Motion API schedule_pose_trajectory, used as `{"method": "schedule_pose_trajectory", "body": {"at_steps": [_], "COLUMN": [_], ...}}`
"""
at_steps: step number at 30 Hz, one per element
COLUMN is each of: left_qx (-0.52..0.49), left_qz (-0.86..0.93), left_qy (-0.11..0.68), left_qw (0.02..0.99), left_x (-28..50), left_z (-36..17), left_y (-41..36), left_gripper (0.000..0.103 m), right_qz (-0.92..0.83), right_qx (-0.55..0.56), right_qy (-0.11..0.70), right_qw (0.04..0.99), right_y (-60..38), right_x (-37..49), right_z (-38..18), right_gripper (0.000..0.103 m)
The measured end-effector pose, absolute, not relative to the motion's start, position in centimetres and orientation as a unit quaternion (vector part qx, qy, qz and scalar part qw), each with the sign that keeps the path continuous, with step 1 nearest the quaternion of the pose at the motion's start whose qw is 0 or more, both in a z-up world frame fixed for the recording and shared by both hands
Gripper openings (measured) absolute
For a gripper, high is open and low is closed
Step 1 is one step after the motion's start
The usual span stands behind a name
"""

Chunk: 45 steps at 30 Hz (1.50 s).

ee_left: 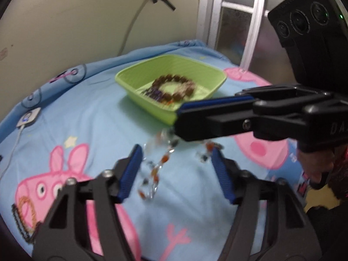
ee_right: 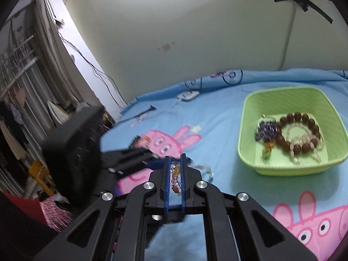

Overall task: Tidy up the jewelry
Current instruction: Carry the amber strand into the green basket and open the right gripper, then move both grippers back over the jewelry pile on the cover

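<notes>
A chain of clear and orange beads (ee_left: 162,163) is hanging blurred above the blue cartoon bedsheet (ee_left: 104,121), its upper end pinched between the nearly closed pads of the right gripper (ee_right: 175,175), with its loose length dangling between the wide-spread fingers of the left gripper (ee_left: 174,163), which are not touching it. Beyond them a green tray (ee_left: 214,74) is sitting on the sheet, holding a brown bead bracelet (ee_right: 299,130), a clear bead bracelet (ee_right: 304,145) and a purple bead piece (ee_right: 266,131), while a white controller (ee_left: 28,117) with its cord is lying near the wall.
</notes>
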State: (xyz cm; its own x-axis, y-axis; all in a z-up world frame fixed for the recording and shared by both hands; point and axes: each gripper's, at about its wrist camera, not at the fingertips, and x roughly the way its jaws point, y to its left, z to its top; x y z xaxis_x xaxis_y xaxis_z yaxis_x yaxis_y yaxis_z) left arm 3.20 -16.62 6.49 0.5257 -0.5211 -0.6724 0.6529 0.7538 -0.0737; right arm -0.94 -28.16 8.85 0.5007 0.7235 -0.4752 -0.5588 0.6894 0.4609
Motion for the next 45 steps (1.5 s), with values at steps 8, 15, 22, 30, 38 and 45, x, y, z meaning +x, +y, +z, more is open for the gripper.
{"method": "schedule_pose_trajectory", "body": {"at_steps": [8,15,22,30,38,45], "left_qx": [0.067,0.051,0.047,0.052,0.044,-0.007], "left_qz": [-0.347,-0.354,-0.364,-0.367,-0.345,-0.315], "left_qy": [0.324,0.282,0.302,0.389,0.406,0.304], "left_qw": [0.878,0.890,0.880,0.843,0.845,0.899], "left_x": [5.5,8.6,11.7,13.3,13.2,9.1], "left_z": [11.3,17.6,17.9,11.6,11.5,18.4], "left_y": [-17.2,-18.1,-21.5,-24.8,-23.2,-13.7], "left_gripper": [0.005,0.005,0.005,0.007,0.030,0.030], "right_qz": [0.375,0.356,0.313,0.281,0.258,0.300], "right_qx": [0.145,0.148,0.155,0.175,0.185,0.180], "right_qy": [0.272,0.204,0.204,0.258,0.266,0.196], "right_qw": [0.874,0.900,0.915,0.908,0.910,0.916], "right_y": [-30.5,-33.2,-35.9,-37.8,-37.2,-36.1], "right_x": [0.6,1.9,3.5,4.3,4.4,2.1], "right_z": [13.8,18.8,17.8,11.8,10.3,14.3], "right_gripper": [0.000,0.000,0.000,0.000,0.006,0.014]}}
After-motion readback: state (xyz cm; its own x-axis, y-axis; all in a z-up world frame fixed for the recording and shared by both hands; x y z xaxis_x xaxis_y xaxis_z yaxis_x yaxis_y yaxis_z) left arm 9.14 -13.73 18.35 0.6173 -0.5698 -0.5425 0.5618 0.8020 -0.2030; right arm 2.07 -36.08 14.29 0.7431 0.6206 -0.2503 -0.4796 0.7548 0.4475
